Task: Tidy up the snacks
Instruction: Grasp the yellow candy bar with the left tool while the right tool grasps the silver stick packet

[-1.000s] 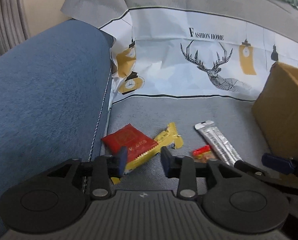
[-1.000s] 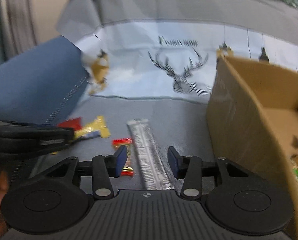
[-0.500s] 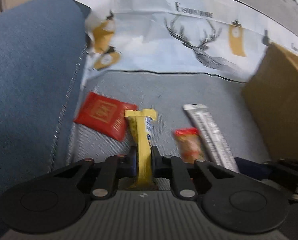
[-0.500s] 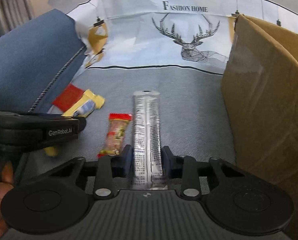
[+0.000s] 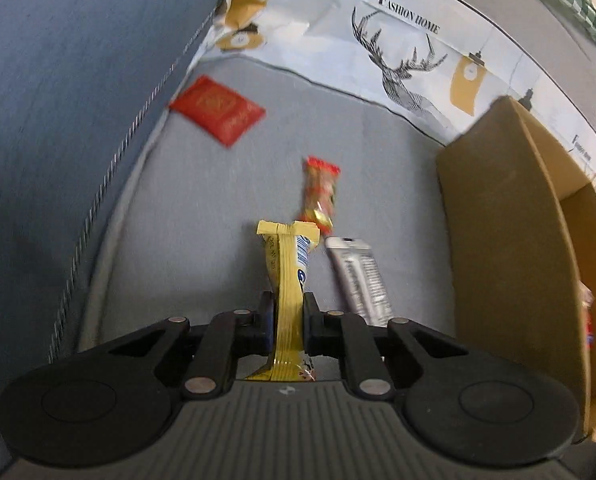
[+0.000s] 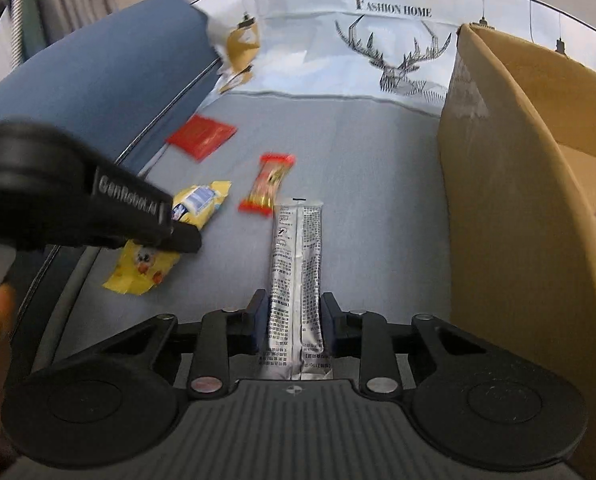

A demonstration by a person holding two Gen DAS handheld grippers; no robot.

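Observation:
My left gripper (image 5: 289,310) is shut on a yellow snack bar (image 5: 288,280) and holds it above the grey sofa seat; the bar also shows in the right wrist view (image 6: 170,236) under the left gripper's body (image 6: 98,200). My right gripper (image 6: 294,316) is shut on a silver snack stick (image 6: 297,264), which also shows in the left wrist view (image 5: 357,276). A small red-and-gold candy (image 5: 319,194) (image 6: 269,182) and a red flat packet (image 5: 217,110) (image 6: 202,136) lie on the seat.
An open cardboard box (image 5: 509,232) (image 6: 509,184) stands on the right with a few snacks inside. A blue armrest (image 5: 66,120) (image 6: 98,76) bounds the left. A deer-print cover (image 6: 377,40) hangs on the backrest behind.
Both grippers shut on their snacks and lifted. The left raised the yellow bar off the seat and swung right toward the box; the right raised the silver stick slightly.

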